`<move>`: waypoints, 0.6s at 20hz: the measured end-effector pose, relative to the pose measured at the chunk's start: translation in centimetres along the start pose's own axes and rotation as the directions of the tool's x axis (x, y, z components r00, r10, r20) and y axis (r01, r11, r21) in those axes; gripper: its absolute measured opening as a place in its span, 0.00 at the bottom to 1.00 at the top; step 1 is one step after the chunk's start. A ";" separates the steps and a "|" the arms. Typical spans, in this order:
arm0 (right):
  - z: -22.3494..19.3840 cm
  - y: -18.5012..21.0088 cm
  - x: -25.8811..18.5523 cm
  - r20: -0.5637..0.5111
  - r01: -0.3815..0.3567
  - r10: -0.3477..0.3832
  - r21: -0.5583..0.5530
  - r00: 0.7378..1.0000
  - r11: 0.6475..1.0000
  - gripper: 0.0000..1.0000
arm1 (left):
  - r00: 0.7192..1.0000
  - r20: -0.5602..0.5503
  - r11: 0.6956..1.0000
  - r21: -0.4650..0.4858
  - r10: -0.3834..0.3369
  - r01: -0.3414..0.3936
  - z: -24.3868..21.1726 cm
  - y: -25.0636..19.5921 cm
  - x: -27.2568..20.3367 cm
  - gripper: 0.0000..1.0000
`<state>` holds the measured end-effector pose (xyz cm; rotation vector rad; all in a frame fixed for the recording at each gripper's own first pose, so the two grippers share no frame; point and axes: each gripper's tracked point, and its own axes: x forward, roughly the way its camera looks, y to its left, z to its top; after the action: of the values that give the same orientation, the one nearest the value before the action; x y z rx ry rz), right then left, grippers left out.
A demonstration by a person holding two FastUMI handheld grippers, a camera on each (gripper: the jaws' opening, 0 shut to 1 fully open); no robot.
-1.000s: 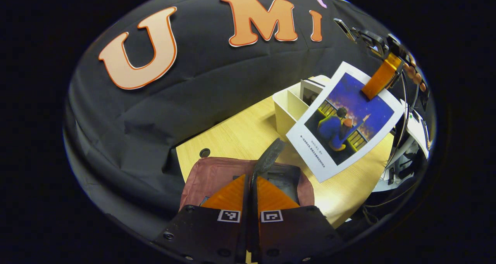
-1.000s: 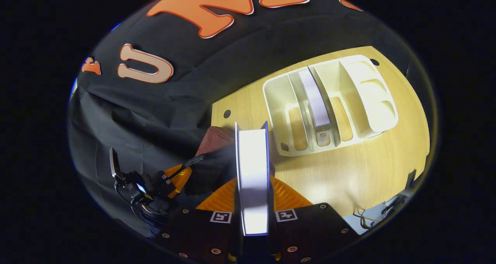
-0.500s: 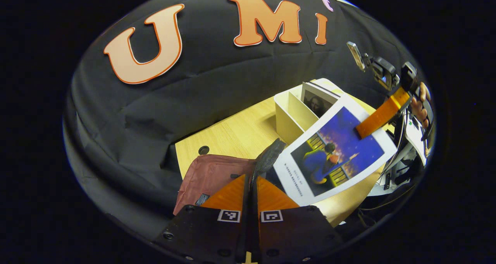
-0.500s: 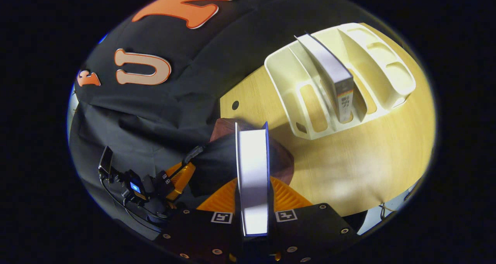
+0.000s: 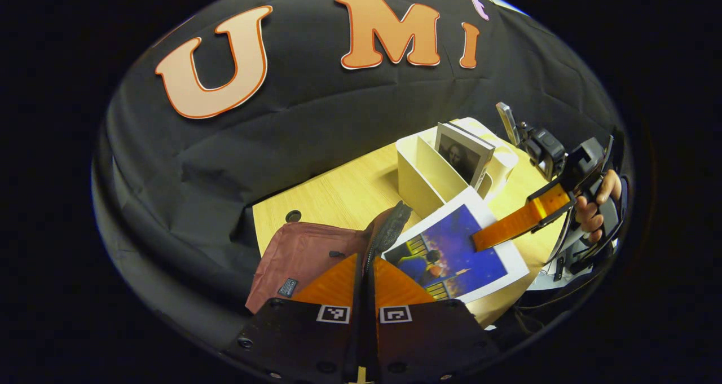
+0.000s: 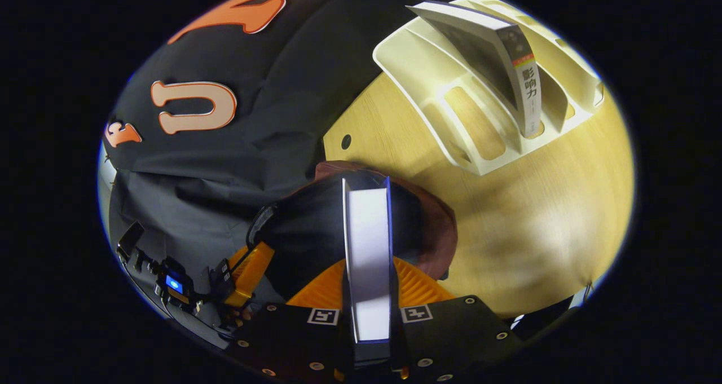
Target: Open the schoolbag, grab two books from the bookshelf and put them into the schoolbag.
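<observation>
I am pinching the schoolbag's (image 5: 307,254) dark mesh-textured flap (image 5: 390,232) in my left gripper (image 5: 364,271), fingers closed flat on its edge, holding the maroon fabric mouth open. My right gripper (image 6: 368,277) is clamping a glossy book (image 6: 368,260) edge-on, its white page block pointing into the bag's dark opening; the left gripper view is showing me its blue illustrated cover (image 5: 454,254) tilted over the bag. A second book (image 6: 522,85) is leaning in the cream plastic slotted bookshelf (image 6: 451,102) on the pale wood-grain table (image 6: 536,226). The book's lower corner is possibly already inside the bag.
</observation>
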<state>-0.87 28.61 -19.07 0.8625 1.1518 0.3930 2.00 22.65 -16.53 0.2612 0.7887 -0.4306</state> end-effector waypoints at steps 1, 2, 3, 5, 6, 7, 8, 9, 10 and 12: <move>-0.1 0.1 0.5 0.007 -0.005 0.005 0.005 1.000 1.000 0.25 | 1.000 0.004 1.000 -0.002 -0.004 0.004 0.0 -0.1 0.0 0.05; -0.2 0.0 1.1 0.018 -0.006 0.006 0.009 1.000 1.000 0.25 | 1.000 0.008 1.000 -0.004 -0.007 0.007 0.1 -0.3 -0.1 0.05; -0.4 -0.1 1.8 0.022 -0.007 0.007 0.008 1.000 1.000 0.25 | 1.000 0.006 1.000 -0.006 -0.007 0.007 0.1 -0.4 -0.3 0.05; -1.0 -0.2 2.7 0.027 -0.010 0.009 0.012 1.000 1.000 0.25 | 1.000 0.007 1.000 -0.013 -0.012 0.012 -0.1 -0.5 -0.3 0.05; -1.4 -0.2 3.2 0.031 -0.010 0.010 0.016 0.999 1.000 0.25 | 1.000 0.010 1.000 -0.014 -0.016 0.016 -0.1 -0.6 -0.3 0.05; -1.5 -0.2 3.9 0.033 -0.011 0.010 0.020 0.999 1.000 0.25 | 1.000 0.011 1.000 -0.017 -0.022 0.022 -0.2 -0.7 -0.4 0.05; -1.6 -0.2 4.6 0.040 -0.010 0.009 0.024 0.999 1.000 0.25 | 1.000 0.013 0.999 -0.018 -0.029 0.029 -0.2 -1.0 -0.5 0.05; -1.8 -0.2 5.4 0.042 -0.009 0.008 0.025 0.999 1.000 0.25 | 0.999 0.016 0.999 -0.016 -0.035 0.036 -0.1 -1.2 -0.7 0.05; -2.1 0.0 6.2 0.038 -0.019 0.018 0.020 0.999 1.000 0.25 | 0.999 0.016 0.999 -0.015 -0.038 0.039 -0.2 -1.3 -0.6 0.05; -2.6 0.1 7.6 0.041 -0.021 0.021 0.005 0.999 1.000 0.25 | 0.998 0.023 0.999 -0.011 -0.050 0.051 -0.1 -1.7 -0.7 0.05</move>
<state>-0.23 34.85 -24.13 0.8841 1.1074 0.3879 0.71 21.42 -16.14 0.2250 0.7762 -0.4756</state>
